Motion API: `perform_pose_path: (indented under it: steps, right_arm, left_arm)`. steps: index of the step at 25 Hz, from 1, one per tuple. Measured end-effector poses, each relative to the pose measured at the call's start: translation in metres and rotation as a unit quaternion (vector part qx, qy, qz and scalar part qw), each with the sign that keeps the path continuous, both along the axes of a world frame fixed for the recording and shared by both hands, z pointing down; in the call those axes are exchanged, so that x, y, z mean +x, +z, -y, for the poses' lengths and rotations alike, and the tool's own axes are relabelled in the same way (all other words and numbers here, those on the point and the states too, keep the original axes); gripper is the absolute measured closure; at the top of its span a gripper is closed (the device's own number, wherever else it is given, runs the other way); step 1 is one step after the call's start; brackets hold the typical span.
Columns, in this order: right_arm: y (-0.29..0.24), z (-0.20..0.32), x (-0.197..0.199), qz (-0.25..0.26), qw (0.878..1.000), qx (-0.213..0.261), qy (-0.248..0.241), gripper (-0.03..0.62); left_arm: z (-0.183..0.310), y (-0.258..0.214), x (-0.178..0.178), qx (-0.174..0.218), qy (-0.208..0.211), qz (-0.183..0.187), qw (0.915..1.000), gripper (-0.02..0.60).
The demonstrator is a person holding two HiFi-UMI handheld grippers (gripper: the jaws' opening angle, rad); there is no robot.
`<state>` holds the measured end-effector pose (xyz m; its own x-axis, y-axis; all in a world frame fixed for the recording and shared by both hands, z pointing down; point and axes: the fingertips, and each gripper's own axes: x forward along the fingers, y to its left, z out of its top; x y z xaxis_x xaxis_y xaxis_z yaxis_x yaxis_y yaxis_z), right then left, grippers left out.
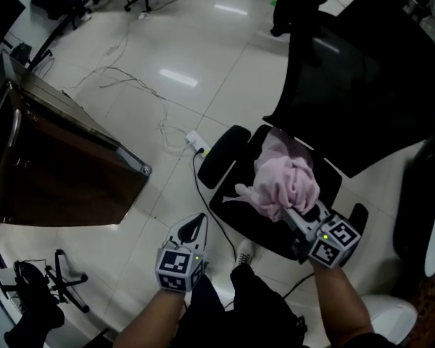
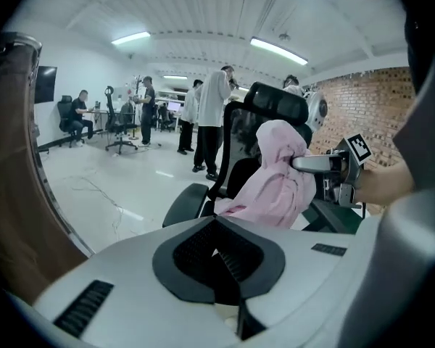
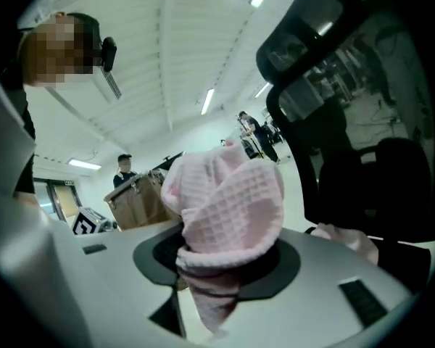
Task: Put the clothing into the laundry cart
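Observation:
A pink waffle-knit garment [image 1: 286, 183] hangs bunched above the seat of a black office chair [image 1: 362, 78], with one sleeve trailing toward the seat. My right gripper [image 1: 293, 216] is shut on it; in the right gripper view the cloth [image 3: 228, 201] fills the space between the jaws and droops below them. My left gripper [image 1: 193, 227] hovers left of the chair, shut on nothing; in its own view the gripper [image 2: 216, 227] faces the garment [image 2: 275, 180]. The brown laundry cart [image 1: 58, 172] stands to the left, its wall at the edge [image 2: 14, 194] of the left gripper view.
A white power strip [image 1: 196, 142] and loose cables [image 1: 130, 85] lie on the tiled floor between cart and chair. The chair's armrest [image 1: 223, 154] juts toward the cart. Several people [image 2: 203, 122] stand in the background. A folded black stand [image 1: 36, 296] lies at lower left.

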<state>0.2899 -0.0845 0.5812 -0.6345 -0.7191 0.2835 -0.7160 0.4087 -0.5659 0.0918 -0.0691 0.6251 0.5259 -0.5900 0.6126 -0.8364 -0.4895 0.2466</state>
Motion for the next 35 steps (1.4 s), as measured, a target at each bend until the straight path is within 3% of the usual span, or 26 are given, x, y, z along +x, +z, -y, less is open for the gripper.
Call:
perform_pose_path:
  steps: [11, 17, 23, 35]
  right_arm:
    - [-0.163, -0.014, -0.033, 0.000, 0.997, 0.079, 0.008, 0.408]
    - [-0.230, -0.026, -0.068, -0.002, 0.994, 0.110, -0.003, 0.409]
    - [-0.301, -0.044, -0.117, 0.026, 0.989, 0.143, -0.027, 0.410]
    - [-0.384, -0.065, -0.263, 0.063, 0.973, 0.186, -0.126, 0.410]
  left_arm:
    - [-0.005, -0.115, -0.035, 0.079, 0.013, -0.030, 0.9963, 0.583]
    - [-0.021, -0.156, -0.080, 0.122, 0.014, -0.032, 0.9919, 0.583]
    - [-0.038, -0.196, -0.136, 0.143, -0.024, -0.034, 0.9889, 0.583]
    - [-0.071, -0.270, -0.275, 0.203, -0.124, -0.031, 0.9708, 0.583]
